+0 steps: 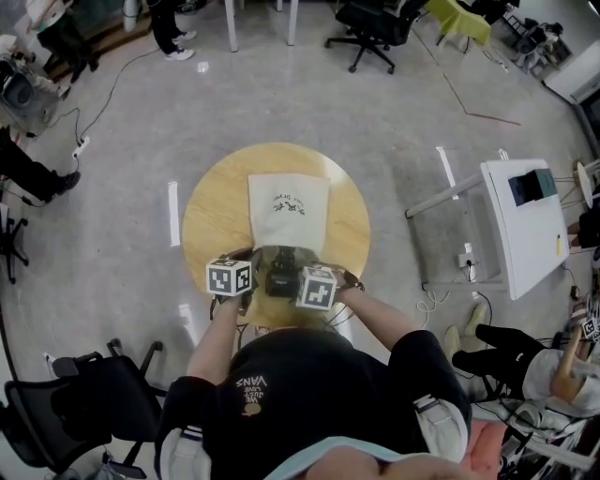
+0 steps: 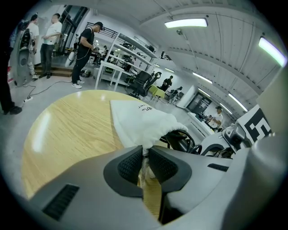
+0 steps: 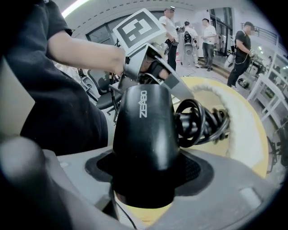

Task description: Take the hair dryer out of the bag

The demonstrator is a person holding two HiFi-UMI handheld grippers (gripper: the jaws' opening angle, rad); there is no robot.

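Observation:
A white cloth bag [image 1: 288, 210] lies on the round wooden table [image 1: 206, 211], its mouth toward me. My left gripper [image 1: 242, 292] is shut on the bag's near edge; in the left gripper view the cloth [image 2: 145, 123] is pinched between the pads at the gripper's tip [image 2: 143, 158]. My right gripper [image 1: 302, 298] is shut on the black hair dryer [image 1: 280, 278], which sits at the bag's mouth between the two grippers. In the right gripper view the dryer's body [image 3: 145, 130] fills the jaws of the right gripper [image 3: 145, 173], and its coiled black cord [image 3: 202, 122] trails toward the bag [image 3: 234, 121].
A white desk [image 1: 525, 225] stands at the right, office chairs at the back [image 1: 370, 28] and near left [image 1: 84, 408]. A seated person's legs [image 1: 492, 347] are at the lower right. People stand in the background [image 2: 83, 49].

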